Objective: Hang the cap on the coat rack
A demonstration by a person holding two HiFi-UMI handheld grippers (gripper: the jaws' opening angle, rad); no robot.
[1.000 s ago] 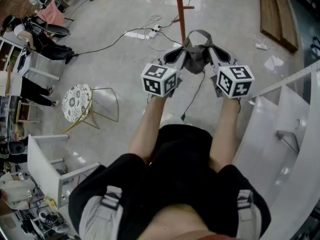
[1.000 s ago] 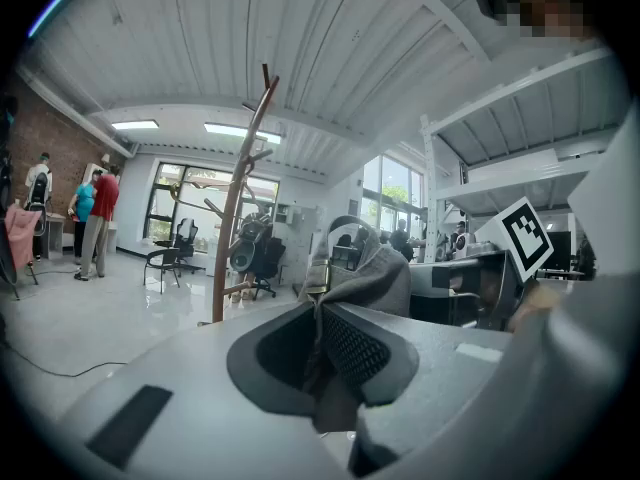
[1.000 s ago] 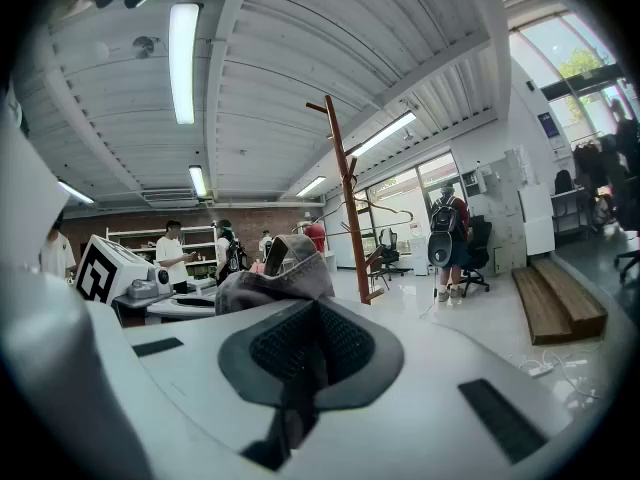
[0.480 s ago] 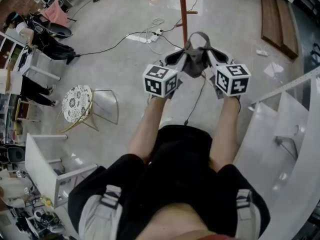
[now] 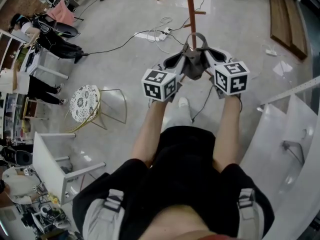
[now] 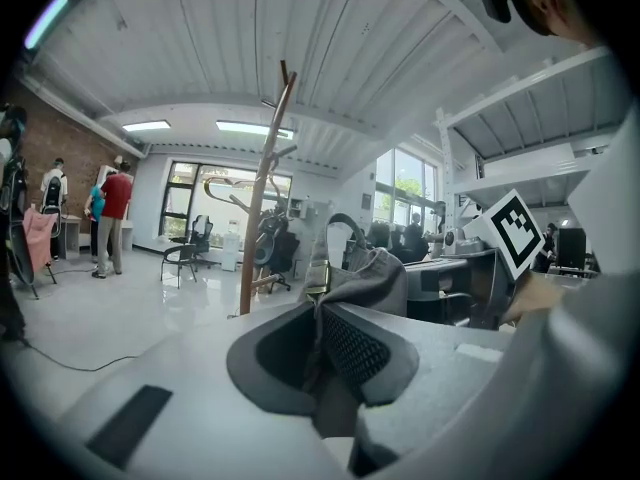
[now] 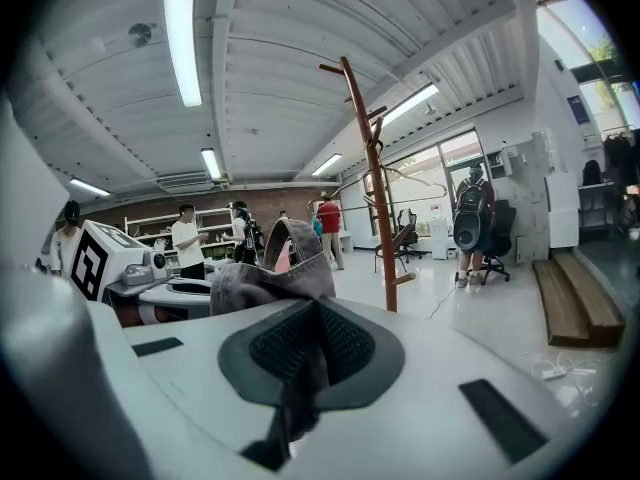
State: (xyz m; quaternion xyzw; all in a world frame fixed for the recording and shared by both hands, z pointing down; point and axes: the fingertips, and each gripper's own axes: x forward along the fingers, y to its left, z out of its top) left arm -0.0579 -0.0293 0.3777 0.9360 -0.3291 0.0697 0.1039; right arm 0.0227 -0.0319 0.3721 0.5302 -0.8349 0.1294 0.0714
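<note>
Holds the grey cap point(image 5: 194, 59) aloft just short of the coat rack point(image 5: 190, 4), pinched tight in both left gripper point(image 6: 320, 343) and right gripper point(image 7: 315, 343), with its brass buckle point(image 6: 316, 278) plain only in the left gripper view, the patterned stool point(image 5: 80, 101) only from the head.

**No legible writing in view**

No word, number, brand or sign can be read in any of the views. The left cube point(image 5: 160, 84) and the right cube point(image 5: 231, 77) carry only black-and-white square marker patterns, with no letters or digits. One such pattern also shows at the edge of each gripper view. The grey fabric of the cap point(image 6: 375, 278) shows no print.
</note>
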